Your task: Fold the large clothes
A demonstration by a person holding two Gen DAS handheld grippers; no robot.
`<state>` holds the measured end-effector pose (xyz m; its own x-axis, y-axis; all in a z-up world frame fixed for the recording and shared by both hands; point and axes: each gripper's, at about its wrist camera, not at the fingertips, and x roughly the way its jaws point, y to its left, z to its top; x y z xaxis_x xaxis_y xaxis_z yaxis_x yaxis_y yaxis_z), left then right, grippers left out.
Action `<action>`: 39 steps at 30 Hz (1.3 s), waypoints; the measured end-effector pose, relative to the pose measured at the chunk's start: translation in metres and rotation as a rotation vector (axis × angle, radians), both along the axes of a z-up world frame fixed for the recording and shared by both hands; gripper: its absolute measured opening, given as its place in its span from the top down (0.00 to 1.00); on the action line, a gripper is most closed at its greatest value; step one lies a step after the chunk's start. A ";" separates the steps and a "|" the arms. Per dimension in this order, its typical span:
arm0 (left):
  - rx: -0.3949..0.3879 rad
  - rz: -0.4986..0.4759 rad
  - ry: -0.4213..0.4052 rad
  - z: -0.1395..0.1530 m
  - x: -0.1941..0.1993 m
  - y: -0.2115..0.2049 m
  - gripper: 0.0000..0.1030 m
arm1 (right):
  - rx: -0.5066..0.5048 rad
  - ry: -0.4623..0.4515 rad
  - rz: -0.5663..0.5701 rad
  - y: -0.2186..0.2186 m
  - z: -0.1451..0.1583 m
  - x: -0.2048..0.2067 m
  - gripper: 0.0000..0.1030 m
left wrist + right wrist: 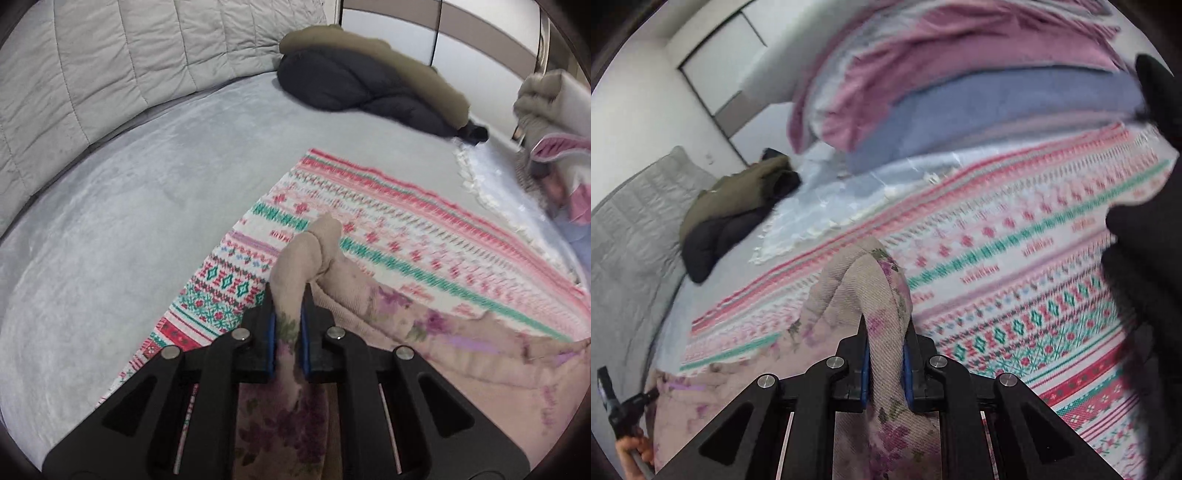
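Left gripper (287, 325) and right gripper (885, 354) each clamp the floral garment (424, 325) above the patterned blanket (388, 229) on the bed (110, 221).

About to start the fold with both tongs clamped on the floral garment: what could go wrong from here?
1. The left tongs and right tongs each pinch only a narrow bunched fold of the floral garment, so it may slip out under tension.
2. It hangs over the patterned blanket; dragging could rumple that.
3. The pink and blue pile sits close, crowding the fold.

The pile of clothes (960, 74) is blurred; the dark shape (1145, 240) is unidentifiable.
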<state>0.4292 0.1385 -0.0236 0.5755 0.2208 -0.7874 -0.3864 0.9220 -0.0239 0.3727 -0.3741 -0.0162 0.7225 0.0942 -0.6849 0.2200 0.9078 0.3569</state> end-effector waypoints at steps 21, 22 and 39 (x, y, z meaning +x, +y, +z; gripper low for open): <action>-0.235 -0.064 0.017 -0.012 0.001 0.028 0.74 | 0.044 0.158 -0.083 -0.018 -0.053 0.001 0.58; -0.268 -0.064 0.016 -0.003 -0.003 0.034 0.74 | 0.020 0.205 -0.053 -0.017 -0.046 0.002 0.51; -0.337 -0.196 -0.006 0.043 -0.200 -0.062 0.43 | 0.286 0.141 0.081 0.041 -0.019 -0.190 0.30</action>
